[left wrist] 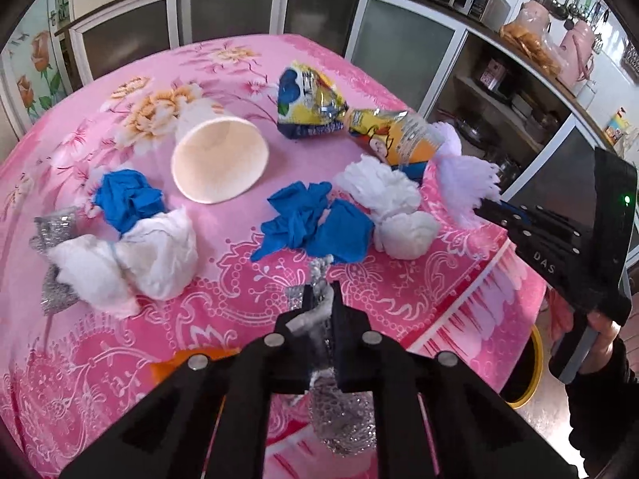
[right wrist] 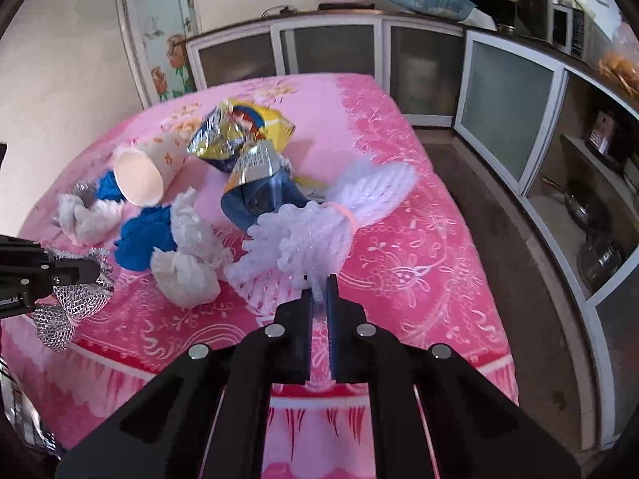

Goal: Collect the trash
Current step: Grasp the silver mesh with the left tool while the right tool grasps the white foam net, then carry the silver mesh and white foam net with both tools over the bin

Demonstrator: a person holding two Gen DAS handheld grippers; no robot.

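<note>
Left wrist shows the left gripper (left wrist: pixel 321 299) pinching silver mesh (left wrist: pixel 341 419), right gripper (right wrist: pixel 319 291) clamped on white foam net (right wrist: pixel 315 235), so next lift both to the bin (left wrist: pixel 533 367).

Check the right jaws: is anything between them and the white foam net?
Nothing visible. The right gripper is already shut on the near edge of the white foam net, at the table's edge; the blue packet lies behind it.
</note>
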